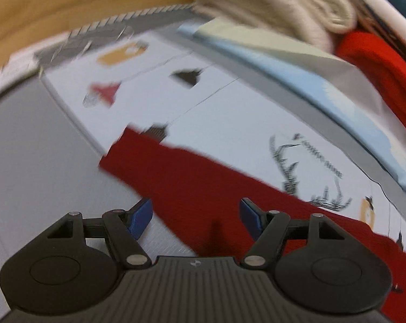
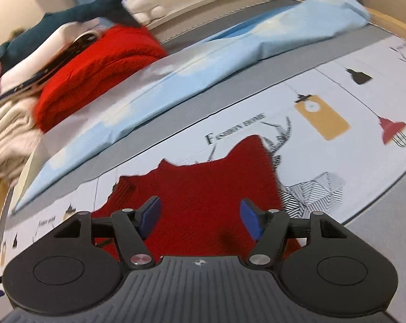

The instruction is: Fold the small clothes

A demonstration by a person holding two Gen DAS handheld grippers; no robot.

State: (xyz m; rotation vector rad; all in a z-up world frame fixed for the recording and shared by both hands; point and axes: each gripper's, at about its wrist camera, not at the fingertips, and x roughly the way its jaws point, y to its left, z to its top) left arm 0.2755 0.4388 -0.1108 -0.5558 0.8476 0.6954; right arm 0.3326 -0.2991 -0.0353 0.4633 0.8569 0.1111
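A dark red garment (image 1: pixel 203 188) lies flat on a white printed sheet (image 1: pixel 229 113), under and ahead of the left gripper (image 1: pixel 196 216), jaws apart and empty (view blurred); the right gripper (image 2: pixel 200 219), likewise open with nothing between its pads, hangs above the same garment; a blue sheet (image 2: pixel 176 62) stretches beyond

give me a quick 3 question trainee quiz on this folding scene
1. True or false: the left tongs are shut on the red garment.
2. What does the red garment lie on? A) printed white mat B) folded light blue sheet C) bright red knit pile
3. Fill in: the right tongs are ____ above the garment.

Key: 1 false, both tongs are open and hold nothing. 2 A. 3 open.
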